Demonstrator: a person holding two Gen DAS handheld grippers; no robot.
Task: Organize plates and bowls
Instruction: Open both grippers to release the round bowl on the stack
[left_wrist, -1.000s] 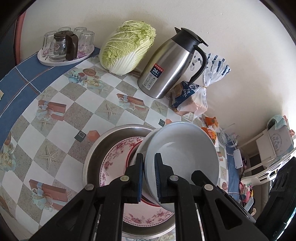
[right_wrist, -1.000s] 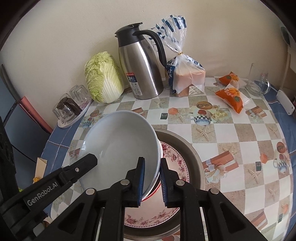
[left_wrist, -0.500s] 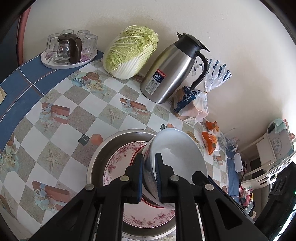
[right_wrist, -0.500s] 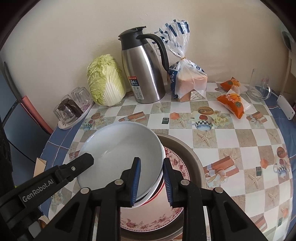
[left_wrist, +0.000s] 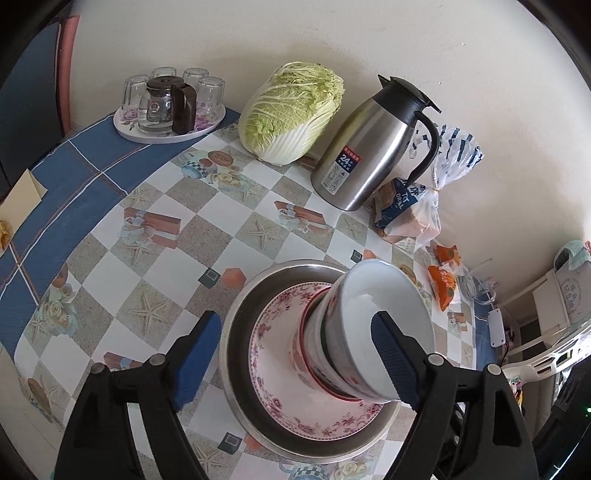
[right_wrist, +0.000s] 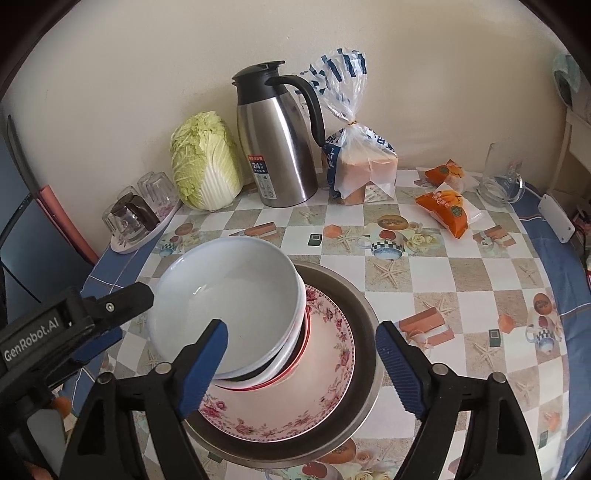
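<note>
Sitting on top of a short stack of bowls, white bowl (right_wrist: 225, 295) is the highest piece; the stack (left_wrist: 332, 354) rests on floral plate (right_wrist: 295, 398), plate inside steel basin (right_wrist: 354, 387), near-centre of the desk (right_wrist: 443, 266). Stack leans toward the left in the right wrist view. Left gripper (left_wrist: 291, 354) fingers released, jaws just been opening, spread wide either side of the stack, pads not pressing it; its right finger (left_wrist: 388, 354) overlaps the white bowl's rim in view, contact unclear. Right gripper (right_wrist: 301, 358) fingers also released, jaws just been opening; left finger (right_wrist: 203, 369) sits over the white bowl's near rim, right finger over the basin's right edge, nothing clamped. Left gripper body shows at left in the right wrist view. Far side by the wall: cabbage (right_wrist: 205, 162), steel thermos jug (right_wrist: 277, 136), bagged bread (right_wrist: 362, 162). Far left: tray with glasses (left_wrist: 170, 107). Right: orange snack packets (right_wrist: 447, 210), glass jug (right_wrist: 502, 177). Checked tablecloth with blue border covers desk.
</note>
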